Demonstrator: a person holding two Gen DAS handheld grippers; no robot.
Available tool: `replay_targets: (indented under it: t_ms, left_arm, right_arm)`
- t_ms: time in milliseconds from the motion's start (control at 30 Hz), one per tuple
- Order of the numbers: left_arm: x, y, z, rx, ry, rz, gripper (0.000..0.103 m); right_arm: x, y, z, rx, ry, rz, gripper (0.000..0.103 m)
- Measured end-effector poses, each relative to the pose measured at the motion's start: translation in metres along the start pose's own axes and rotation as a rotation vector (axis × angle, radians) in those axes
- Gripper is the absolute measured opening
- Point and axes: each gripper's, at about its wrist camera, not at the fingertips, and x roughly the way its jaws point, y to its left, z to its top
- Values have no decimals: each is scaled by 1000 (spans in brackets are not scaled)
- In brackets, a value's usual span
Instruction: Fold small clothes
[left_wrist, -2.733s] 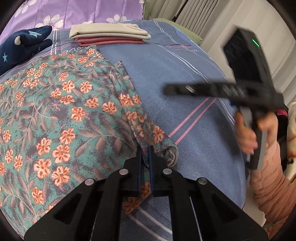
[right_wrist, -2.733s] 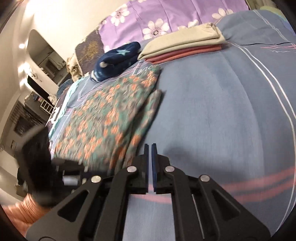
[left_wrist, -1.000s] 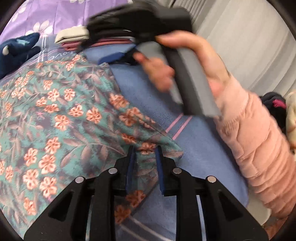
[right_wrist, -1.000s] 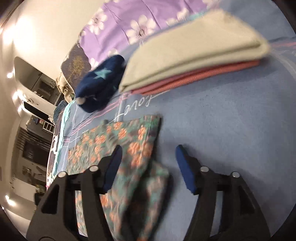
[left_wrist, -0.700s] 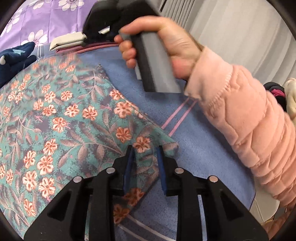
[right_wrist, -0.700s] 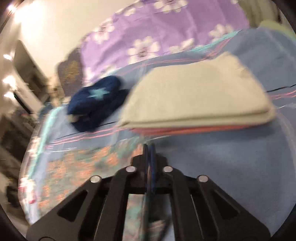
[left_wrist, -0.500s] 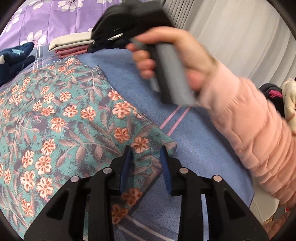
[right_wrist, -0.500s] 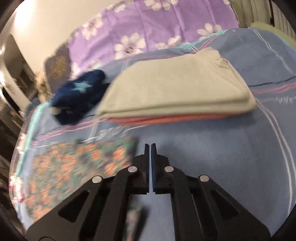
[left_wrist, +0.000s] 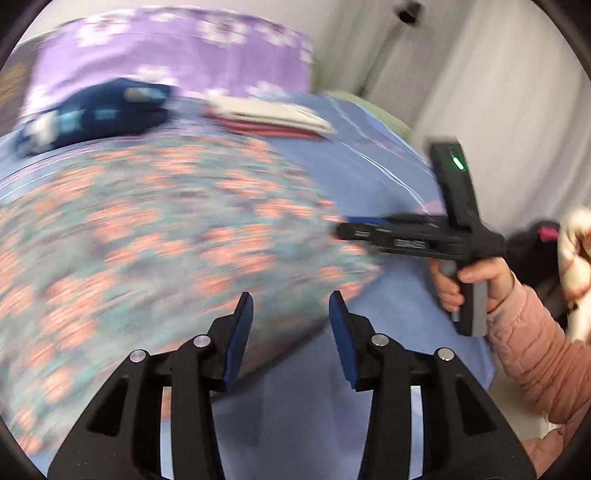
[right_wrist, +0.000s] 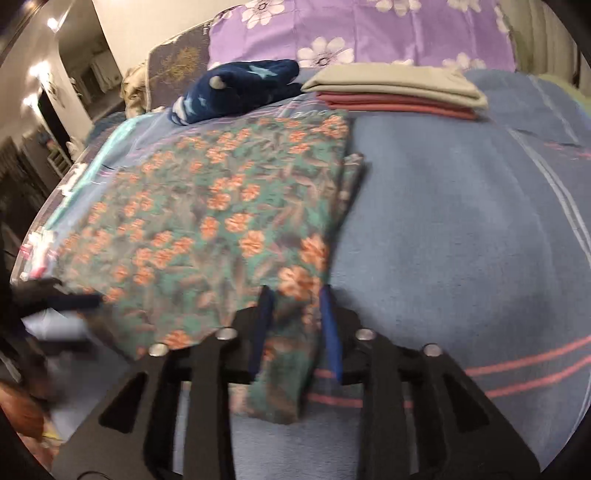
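Observation:
A teal garment with orange flowers (right_wrist: 221, 206) lies folded flat on the blue bedspread (right_wrist: 461, 221). My right gripper (right_wrist: 297, 317) hovers over its near right corner. Its jaws are opening, and the corner of the cloth lies between them without being pinched. In the left wrist view everything is blurred by motion. My left gripper (left_wrist: 290, 321) is over the near edge of the flowered garment (left_wrist: 166, 240), its jaws opening with nothing clamped. The right gripper (left_wrist: 345, 229) shows at the garment's right edge, held by a hand in a pink sleeve (left_wrist: 524, 339). The left gripper (right_wrist: 85, 302) is a dark blur at the garment's left edge.
A folded stack, beige on red (right_wrist: 395, 86), sits at the far end of the bed. Beside it lies a navy garment with stars (right_wrist: 236, 92), with a purple flowered pillow (right_wrist: 369, 33) behind. The bed's edge drops off on the right, where dark items (left_wrist: 535, 240) lie.
The right gripper came back from the far stack to the garment's near corner and opened from shut. The left gripper widened its jaws, let go of the cloth edge and swung sideways.

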Motion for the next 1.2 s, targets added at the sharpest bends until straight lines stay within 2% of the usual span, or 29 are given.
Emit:
replay_targets:
  t_ms: [67, 133, 167, 233, 333, 467, 533, 600, 800, 967, 1133, 1200]
  left_arm:
    - [-29, 30, -10, -65, -41, 66, 43]
    - [-61, 70, -21, -148, -89, 148, 43]
    - [-73, 87, -27, -186, -106, 186, 43]
    - [-102, 122, -44, -280, -141, 248, 43]
    - [-138, 165, -67, -415, -197, 270, 43]
    - [-155, 199, -81, -472, -224, 235, 29]
    - [-145, 204, -81, -481, -216, 206, 27]
    - [-135, 209, -80, -473, -205, 175, 27]
    - [-114, 215, -72, -447, -172, 77, 28]
    - [-112, 227, -81, -490, -191, -34, 36]
    - [-108, 223, -79, -473, -184, -29, 36]
    - [-106, 224, -78, -476, -180, -33, 36]
  right_arm:
    - [-5, 12, 2, -7, -5, -91, 35]
    - [-16, 33, 4, -43, -55, -222, 37]
    - [-19, 41, 5, -63, -74, -245, 37]
    - [-28, 64, 10, -113, -111, -232, 37]
    - [-31, 98, 21, -180, -125, -178, 45]
    - [-21, 149, 38, -248, -103, -102, 45]
    - [-9, 183, 48, -296, -90, -63, 40]
    - [-2, 216, 52, -361, -81, -43, 36]
    - [32, 322, 76, -526, -27, 66, 35]
    - [75, 380, 96, -571, 61, 115, 35]
    - [129, 433, 106, -652, 125, 93, 37]
    - [147, 447, 107, -674, 147, 72, 44]
